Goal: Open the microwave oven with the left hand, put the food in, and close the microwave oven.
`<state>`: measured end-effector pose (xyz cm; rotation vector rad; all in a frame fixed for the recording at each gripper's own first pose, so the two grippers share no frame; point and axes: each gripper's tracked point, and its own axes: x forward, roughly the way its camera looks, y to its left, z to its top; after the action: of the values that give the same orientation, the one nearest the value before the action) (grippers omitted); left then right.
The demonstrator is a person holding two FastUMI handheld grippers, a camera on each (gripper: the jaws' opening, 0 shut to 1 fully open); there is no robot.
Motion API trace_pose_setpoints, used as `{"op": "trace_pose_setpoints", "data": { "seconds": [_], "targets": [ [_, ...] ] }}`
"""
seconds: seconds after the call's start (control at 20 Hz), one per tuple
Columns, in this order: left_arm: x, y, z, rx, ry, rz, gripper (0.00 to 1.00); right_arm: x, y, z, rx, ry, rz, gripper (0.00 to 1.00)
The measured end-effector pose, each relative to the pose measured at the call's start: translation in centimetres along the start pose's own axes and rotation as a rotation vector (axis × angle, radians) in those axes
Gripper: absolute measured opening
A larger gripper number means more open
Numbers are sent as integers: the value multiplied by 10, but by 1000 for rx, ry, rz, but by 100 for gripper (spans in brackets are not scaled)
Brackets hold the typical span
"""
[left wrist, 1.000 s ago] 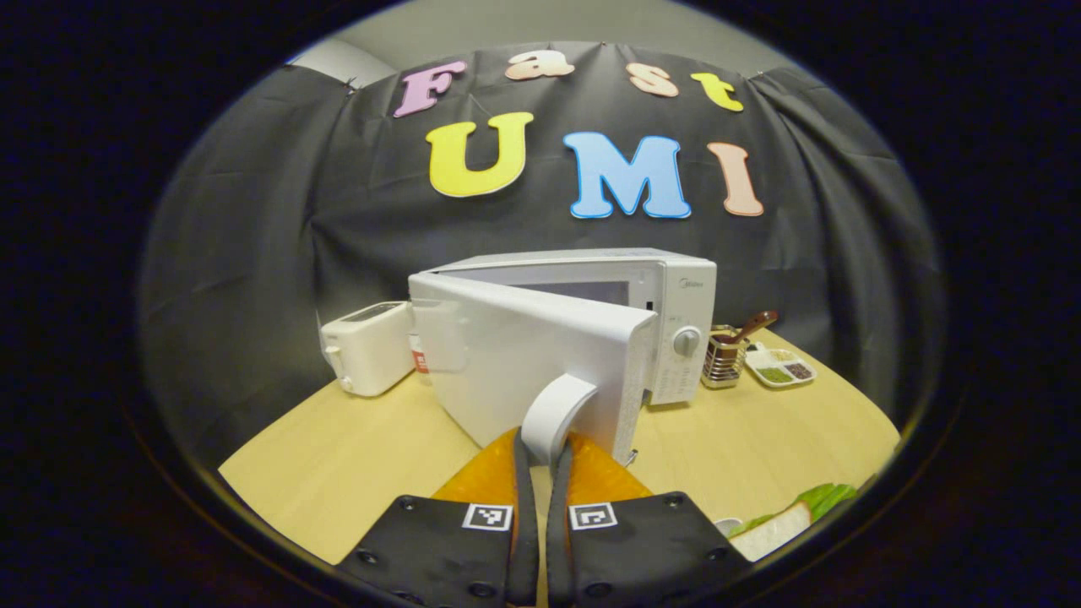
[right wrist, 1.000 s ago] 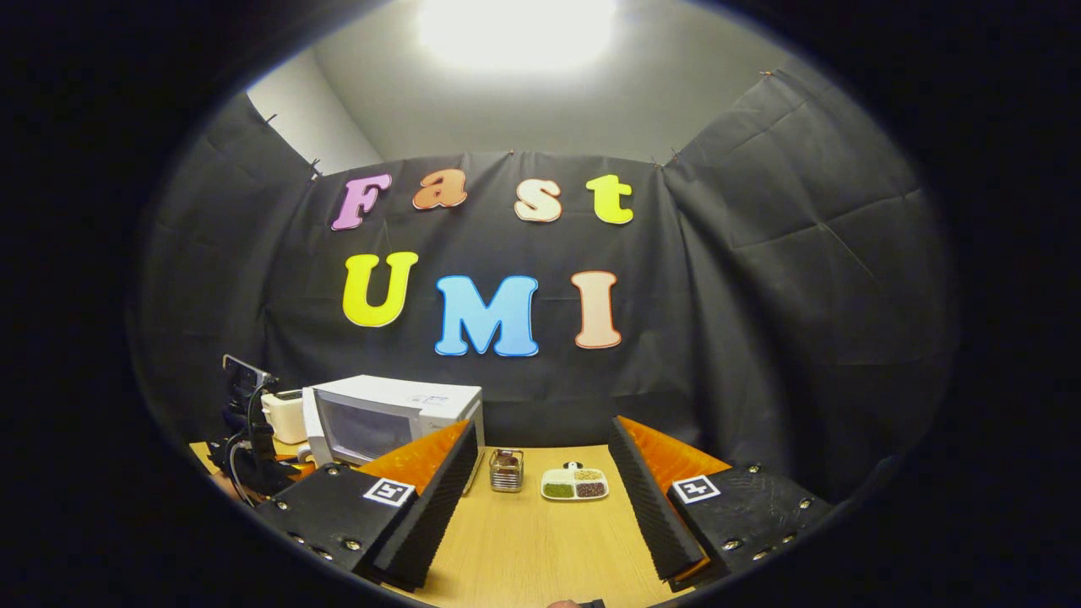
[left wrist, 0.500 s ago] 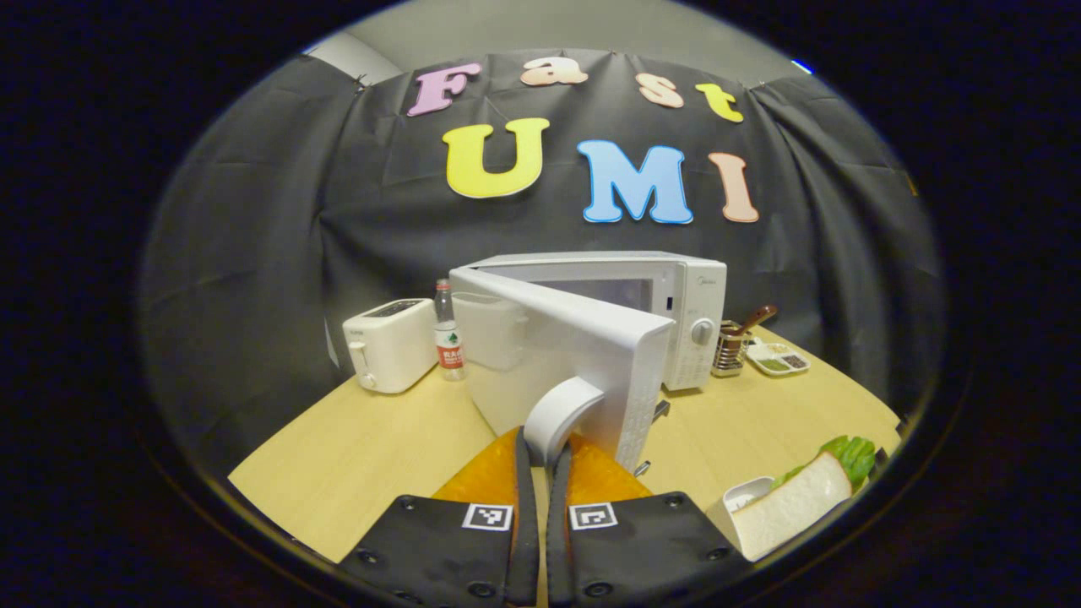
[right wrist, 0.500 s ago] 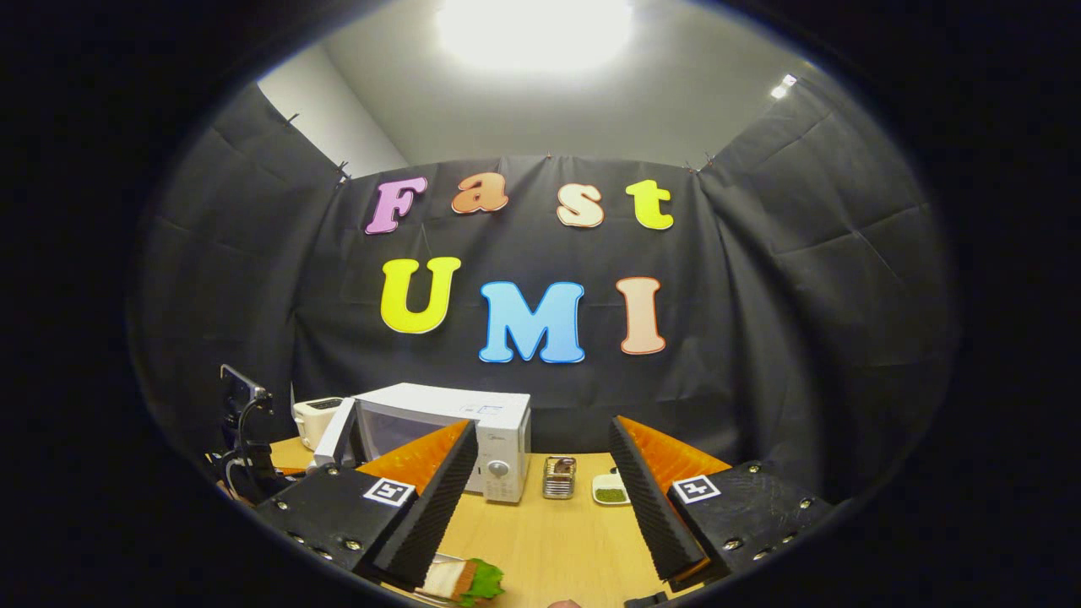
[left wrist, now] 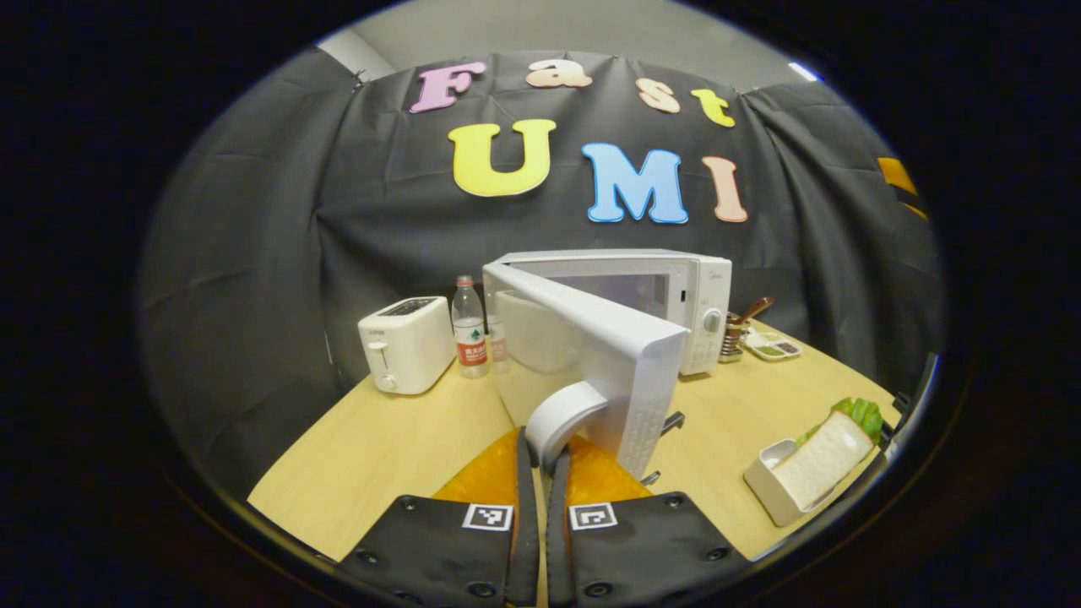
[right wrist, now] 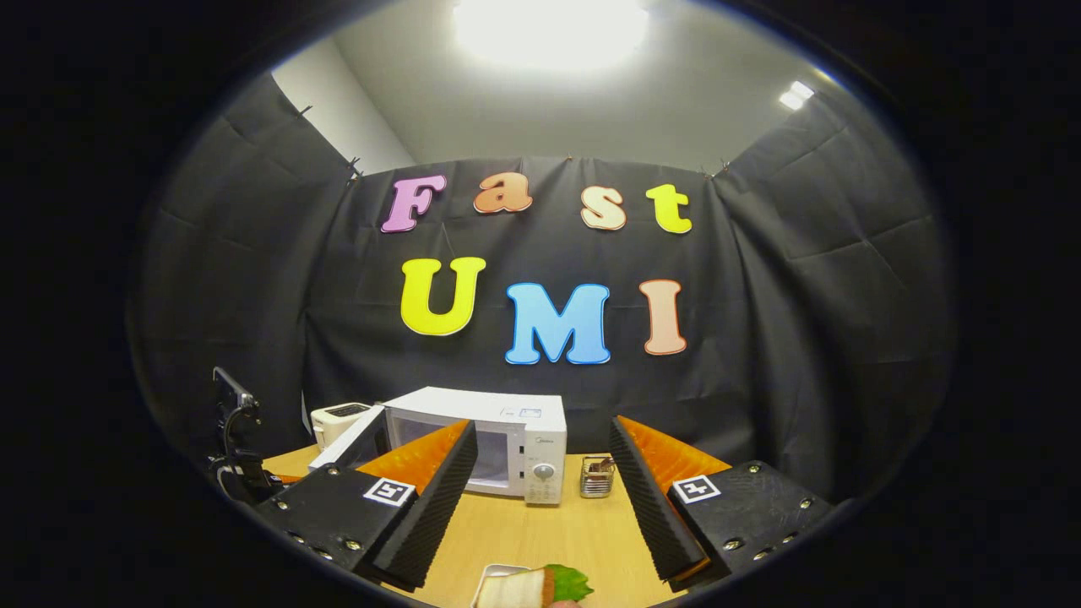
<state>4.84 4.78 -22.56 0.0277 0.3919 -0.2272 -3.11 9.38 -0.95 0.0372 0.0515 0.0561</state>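
Observation:
The white microwave [left wrist: 676, 295] stands at the back of the wooden table, its door [left wrist: 591, 371] swung wide toward me. My left gripper [left wrist: 540, 452] is shut on the door's curved white handle [left wrist: 562, 414]. A sandwich with lettuce [left wrist: 832, 452] rests in a small white dish at the right table edge. In the right gripper view the microwave [right wrist: 515, 443] sits behind my right gripper [right wrist: 540, 490], which is open with nothing between its fingers. The sandwich [right wrist: 532, 587] lies just below it. The left gripper [right wrist: 241, 473] shows at the far left.
A white toaster [left wrist: 405, 342] and a water bottle [left wrist: 469, 325] stand left of the microwave. A metal utensil holder [left wrist: 736, 333] and a divided condiment plate [left wrist: 773, 346] sit to its right. Bare tabletop [left wrist: 380, 447] lies in front of the toaster.
The microwave door has swung further open with my left gripper on its handle. The right gripper has shifted, bringing the sandwich more into both views.

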Motion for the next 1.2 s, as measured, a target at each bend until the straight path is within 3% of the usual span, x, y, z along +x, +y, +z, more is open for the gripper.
{"op": "trace_pose_setpoints", "data": {
  "seconds": [0.6,0.8,0.9,1.05,1.15,1.2],
  "targets": [
    [-10,69,-9,-7,-23,-50,11,-2,73,0,-14,-16,-24,95],
    [-14,80,-15,-38,-4,-53,19,1,83,-1,-17,-8,-2,95],
    [-29,88,-16,4,-18,-8,34,4,82,-2,-17,-5,14,95],
    [-57,85,-10,-2,-34,15,81,12,75,-5,5,14,52,95],
    [-71,81,-1,-18,-50,43,82,17,66,-16,29,57,79,95],
    [-80,78,7,-18,-72,68,89,19,61,-20,34,76,93,95]
  ]
}}
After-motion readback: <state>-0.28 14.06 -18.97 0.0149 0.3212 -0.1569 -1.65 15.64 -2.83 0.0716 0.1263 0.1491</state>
